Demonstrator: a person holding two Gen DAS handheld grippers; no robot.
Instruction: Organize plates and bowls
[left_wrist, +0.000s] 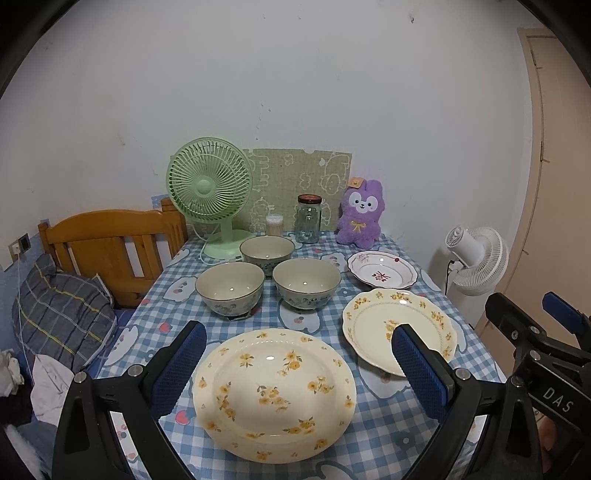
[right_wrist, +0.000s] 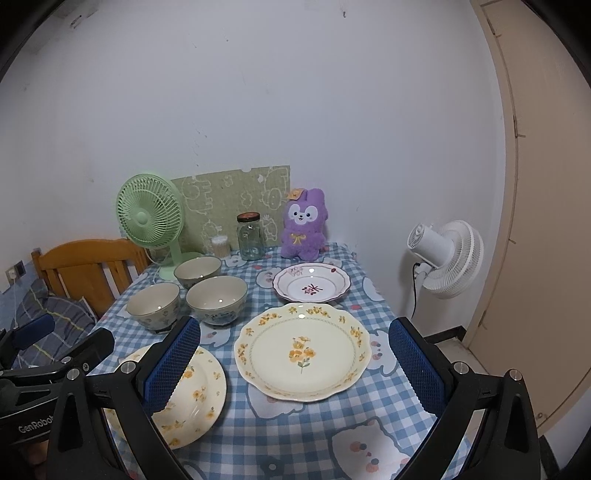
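Worktop (left_wrist: 388, 424) carries everything, nothing stacked yet. Big yellow-flower plate (left_wrist: 274, 395) sits at the near edge, left side, dead ahead of your left gripper (left_wrist: 295, 354), which is nearer it. Scalloped yellow plate (right_wrist: 302, 350) lies mid-right, straight ahead of your right gripper (right_wrist: 295, 354). Pink-rimmed plate (right_wrist: 312, 283) is behind that, toward the far right corner. Three bowls (left_wrist: 267, 280) cluster upright at far left, apparently touching. Both sets of fingers are spread wide, holding nothing. Likely first move: right takes the scalloped plate.
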